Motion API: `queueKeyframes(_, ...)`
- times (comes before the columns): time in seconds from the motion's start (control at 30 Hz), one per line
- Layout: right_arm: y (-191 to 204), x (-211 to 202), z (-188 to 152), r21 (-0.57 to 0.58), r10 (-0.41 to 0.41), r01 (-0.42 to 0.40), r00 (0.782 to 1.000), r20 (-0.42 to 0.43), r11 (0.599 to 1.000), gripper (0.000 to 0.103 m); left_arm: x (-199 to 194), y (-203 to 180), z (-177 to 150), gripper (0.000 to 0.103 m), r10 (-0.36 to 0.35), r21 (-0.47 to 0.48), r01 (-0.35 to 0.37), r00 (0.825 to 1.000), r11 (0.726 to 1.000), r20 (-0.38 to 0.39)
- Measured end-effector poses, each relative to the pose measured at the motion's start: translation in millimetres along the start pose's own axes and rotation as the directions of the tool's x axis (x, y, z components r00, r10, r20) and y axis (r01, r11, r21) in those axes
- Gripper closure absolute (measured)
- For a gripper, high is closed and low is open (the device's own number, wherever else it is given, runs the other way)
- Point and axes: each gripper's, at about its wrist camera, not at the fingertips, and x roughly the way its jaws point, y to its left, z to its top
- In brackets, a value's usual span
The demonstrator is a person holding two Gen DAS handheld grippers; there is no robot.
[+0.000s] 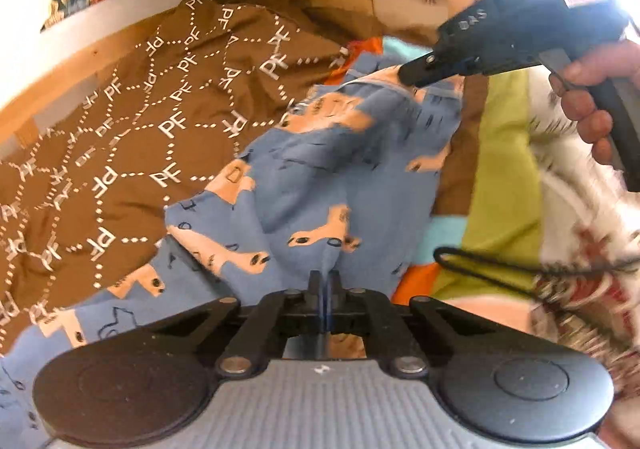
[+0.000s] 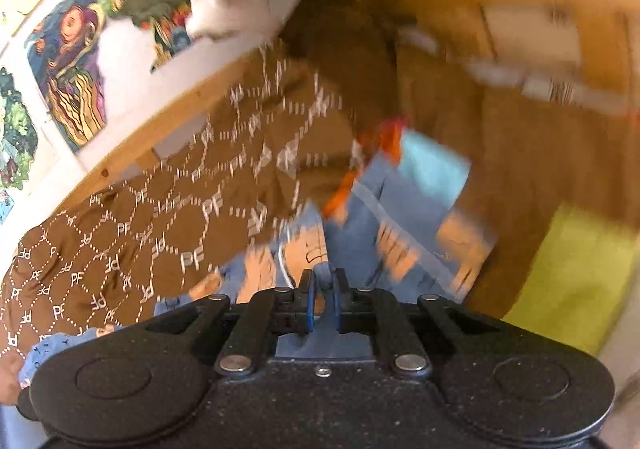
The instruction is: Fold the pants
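Pinching blue pants (image 1: 320,185), left claw (image 1: 325,281) is clamped on fabric. Right claw (image 2: 323,281) likewise grips them. Brown patterned blanket (image 1: 132,121) lies left of both.

Right gripper (image 2: 324,285) pinching blue patterned pants (image 2: 360,217)

Jaws nearly closed on a fold of blue cloth; brown PF-monogram fabric (image 2: 160,209) lies left; lime patch (image 2: 568,269) right; view blurred.

Blue pants (image 1: 320,169) with peach animal print, rumpled and bunched, lifted off a brown monogrammed blanket, blurred in right wrist view (image 2: 360,225)
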Motion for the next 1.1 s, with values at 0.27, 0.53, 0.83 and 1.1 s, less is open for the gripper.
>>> queueKeyframes(0.27,-22.4,-35.8,24.2,-0.116,-0.127,0.128,0.992,0.011,0.985,0.094,2.9,-4.2,3.4,0.1,-0.185,0.069,0.187,0.982,0.98,-0.04)
queueKeyframes(0.53,-25.3,-25.1,3.4,-0.157,-0.136,0.134,0.991,0.002,0.978,0.079,27.2,37.2,69.3,0.031,-0.263,-0.026,0.269,0.956,0.963,0.13)
queueKeyframes(0.83,-32.9,-27.1,-5.9,-0.172,-0.103,0.107,0.994,0.029,0.979,0.076,142.5,58.5,154.8,0.065,-0.408,-0.145,0.418,0.908,0.897,0.098)
queueKeyframes(1.1,-23.9,-29.6,-19.4,-0.299,-0.116,0.135,0.99,0.08,0.945,0.092,139.4,46.4,159.0,0.092,-0.441,-0.122,0.465,0.879,0.877,0.181)
